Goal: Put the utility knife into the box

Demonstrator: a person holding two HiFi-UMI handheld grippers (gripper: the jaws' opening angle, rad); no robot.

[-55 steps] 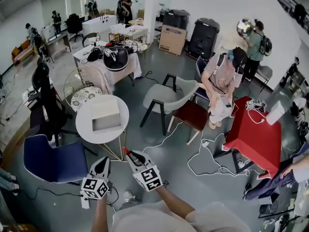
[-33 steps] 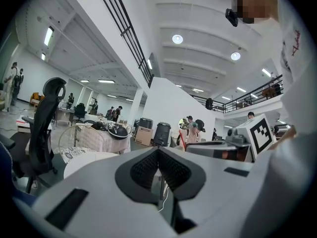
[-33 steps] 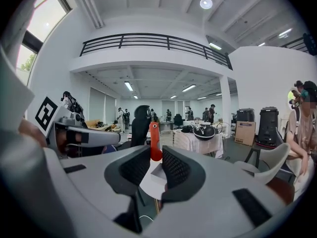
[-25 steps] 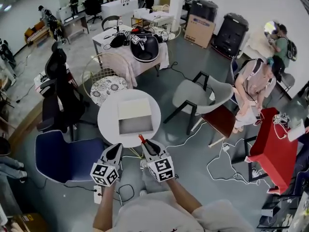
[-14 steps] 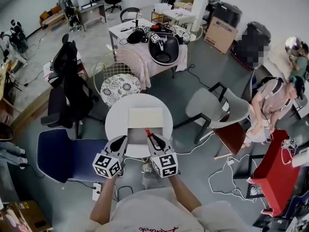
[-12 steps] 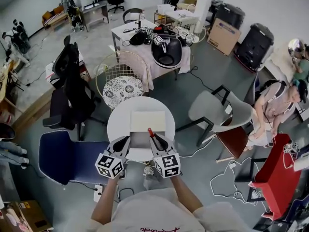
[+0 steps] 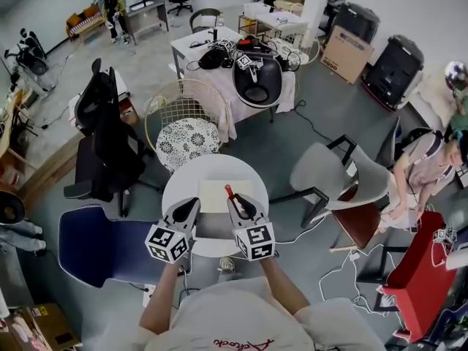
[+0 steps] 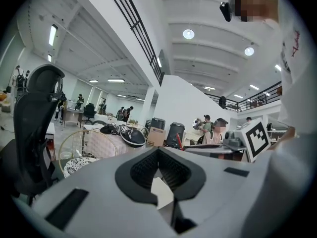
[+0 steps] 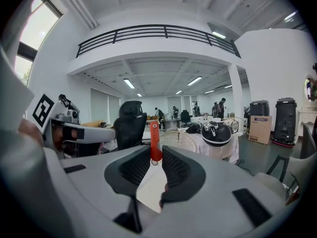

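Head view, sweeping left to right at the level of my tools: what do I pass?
Blue chair → left tool → right tool, gripping the utility knife → grey chair → dark red chair → red table.

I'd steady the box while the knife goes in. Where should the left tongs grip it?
Probably the box by its left side wall, coming from the left: a thin upright rim, clear of the right tongs holding the utility knife.
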